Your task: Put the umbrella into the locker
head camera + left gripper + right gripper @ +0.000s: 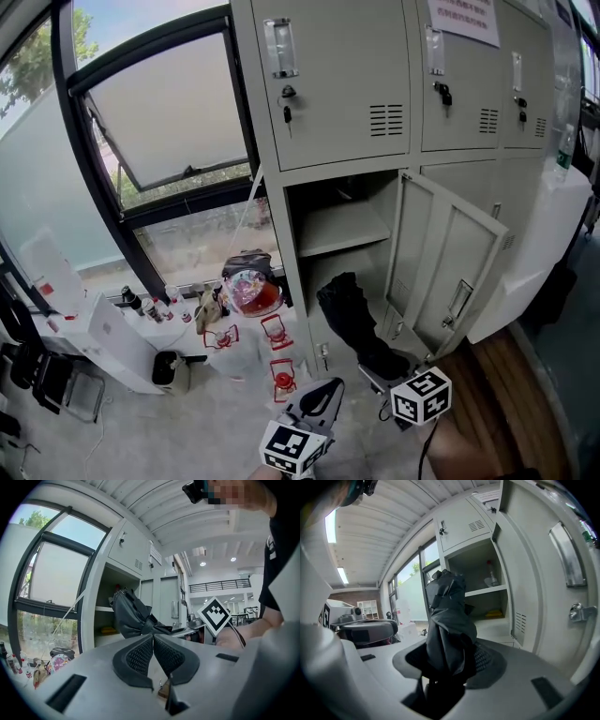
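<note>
The folded black umbrella (352,314) stands upright in front of the open locker compartment (342,230), its tip near the lower opening. My right gripper (377,367) is shut on its lower end; in the right gripper view the black fabric (447,630) fills the gap between the pads (487,660). My left gripper (323,389) hovers just left of it, shut and empty, the ribbed pads (138,656) meeting at their tips. From the left gripper view the umbrella (133,616) leans before the locker shelf (105,609).
The locker door (450,262) hangs open to the right. A shelf (487,591) inside carries a bottle (490,576); something yellow (494,613) lies below. Bags and red items (251,292) and white boxes (112,347) clutter the floor by the window (159,122).
</note>
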The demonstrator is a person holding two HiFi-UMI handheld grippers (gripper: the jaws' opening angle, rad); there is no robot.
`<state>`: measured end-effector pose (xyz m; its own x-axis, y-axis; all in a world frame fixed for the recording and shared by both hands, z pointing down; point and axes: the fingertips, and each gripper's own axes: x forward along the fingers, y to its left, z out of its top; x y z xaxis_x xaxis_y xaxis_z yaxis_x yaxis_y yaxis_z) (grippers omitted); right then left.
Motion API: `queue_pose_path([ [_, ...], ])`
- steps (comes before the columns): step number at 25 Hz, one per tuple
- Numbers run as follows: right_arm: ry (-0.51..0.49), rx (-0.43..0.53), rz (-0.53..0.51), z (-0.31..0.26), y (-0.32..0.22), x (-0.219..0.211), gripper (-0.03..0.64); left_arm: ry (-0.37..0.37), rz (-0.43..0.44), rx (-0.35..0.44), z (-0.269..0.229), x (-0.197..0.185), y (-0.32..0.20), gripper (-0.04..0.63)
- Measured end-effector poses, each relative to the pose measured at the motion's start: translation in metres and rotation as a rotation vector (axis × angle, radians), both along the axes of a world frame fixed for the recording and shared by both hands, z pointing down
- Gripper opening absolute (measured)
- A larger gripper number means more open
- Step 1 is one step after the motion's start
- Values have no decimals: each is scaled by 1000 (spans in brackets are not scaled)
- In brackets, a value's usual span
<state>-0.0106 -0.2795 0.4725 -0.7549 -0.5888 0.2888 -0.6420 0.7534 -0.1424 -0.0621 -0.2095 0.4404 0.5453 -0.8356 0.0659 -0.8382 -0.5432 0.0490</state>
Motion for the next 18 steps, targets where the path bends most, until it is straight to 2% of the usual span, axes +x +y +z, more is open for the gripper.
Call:
queue_pose_path([
  [9,97,-4,67,20,-48,-24,255,8,69,2,11,-30,-50,17],
  [18,239,35,104,36,-103,-37,255,-53,152,15,29,-32,-83,17],
])
